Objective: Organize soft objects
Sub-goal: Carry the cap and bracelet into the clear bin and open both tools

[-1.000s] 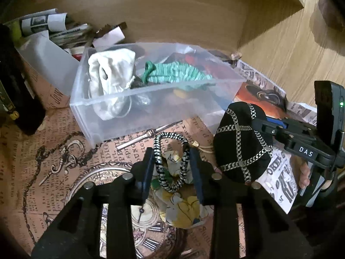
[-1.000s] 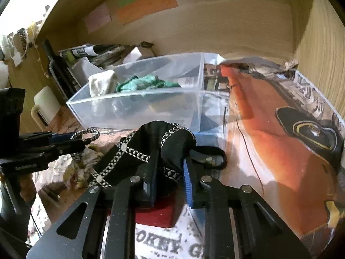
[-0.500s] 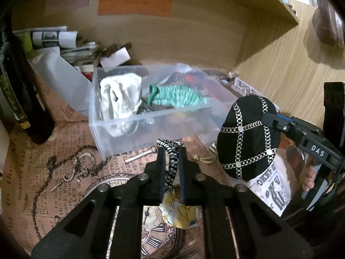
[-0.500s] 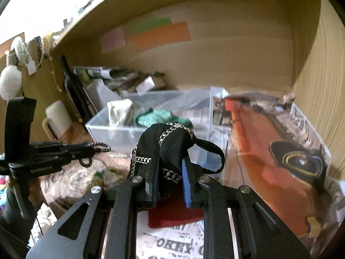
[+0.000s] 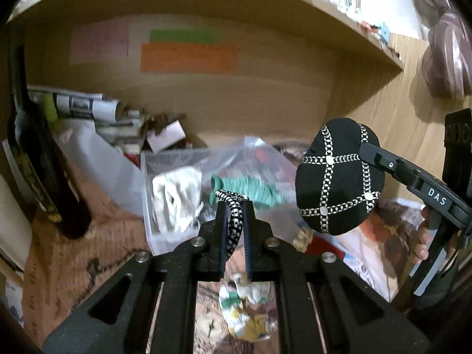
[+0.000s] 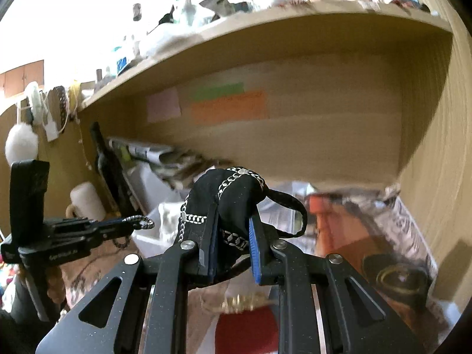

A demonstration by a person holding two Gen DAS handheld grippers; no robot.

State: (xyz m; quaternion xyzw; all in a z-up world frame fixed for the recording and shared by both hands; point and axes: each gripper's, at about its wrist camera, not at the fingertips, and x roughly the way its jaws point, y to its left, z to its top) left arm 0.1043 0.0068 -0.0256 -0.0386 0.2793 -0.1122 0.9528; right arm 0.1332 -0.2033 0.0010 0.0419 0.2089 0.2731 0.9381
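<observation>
My left gripper (image 5: 234,206) is shut on a black-and-white braided cord loop (image 5: 233,224), held in the air in front of the clear plastic bin (image 5: 165,159). A floral cloth (image 5: 247,315) hangs or lies below it. My right gripper (image 6: 231,218) is shut on a black pouch with silver chain pattern (image 6: 227,191), lifted above the desk; the pouch also shows in the left wrist view (image 5: 339,177) at the right. The bin holds a white cloth (image 5: 177,197) and a green knitted piece (image 5: 247,188).
A dark bottle (image 5: 38,159) stands at the left. Rolled papers and clutter (image 5: 97,112) lie behind the bin. A wooden shelf (image 5: 206,3) overhangs the desk, with a wood wall at the right. A red object (image 6: 247,330) lies on the desk below my right gripper.
My left gripper has shut on the braided cord and lifted it. Both grippers have risen and tilted upward, and the pouch is higher.
</observation>
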